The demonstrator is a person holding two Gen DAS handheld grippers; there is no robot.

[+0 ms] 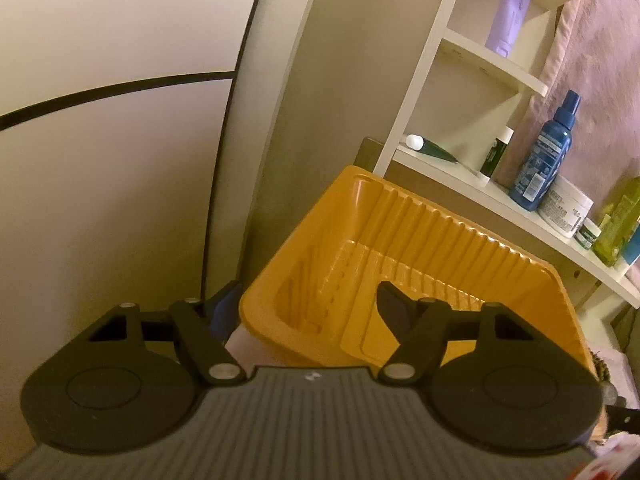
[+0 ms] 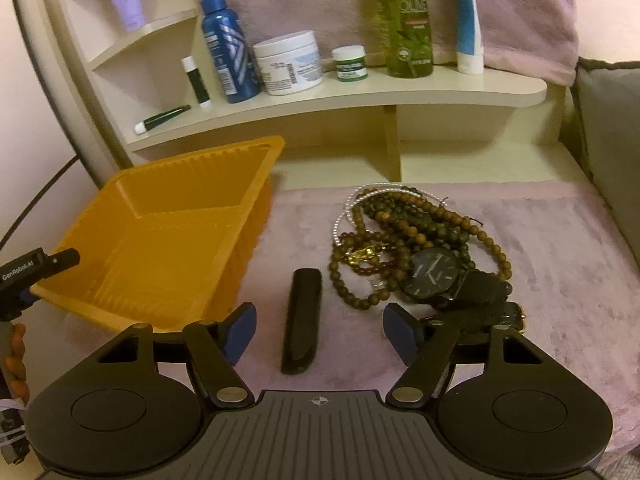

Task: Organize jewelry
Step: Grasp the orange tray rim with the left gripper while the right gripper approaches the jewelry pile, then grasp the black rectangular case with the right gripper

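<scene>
The right gripper point(image 2: 318, 330) hangs over the pink cloth point(image 2: 540, 280) with its jaws parted and nothing between the pads; the slim black case point(image 2: 302, 320) lies lengthwise on the cloth in the gap ahead of them, untouched. It looks rigid, glossy and light, so it will likely slip under a weak pinch; clamping across its narrow width near the middle seems the safest hold. Just right of it, and a little farther off, lies the tangle of jewelry: a black watch point(image 2: 434, 276) with its strap trailing to the near right, resting on and against several strands of brown wooden beads point(image 2: 404, 224), with a thin white pearl string point(image 2: 344, 216) looping along the heap's far-left edge. The beads are limp and will drape and snag on one another, so a lifted strand may drag its neighbours; the watch is stiffer and heavier, best taken by the case or strap. To the left stands the orange tray point(image 2: 160, 240), ribbed, thin-walled and empty, tilted up on its near side. The left gripper point(image 1: 308, 308) also stands released, one finger over the tray's interior and one outside its left wall, straddling that rim without pressing it.
</scene>
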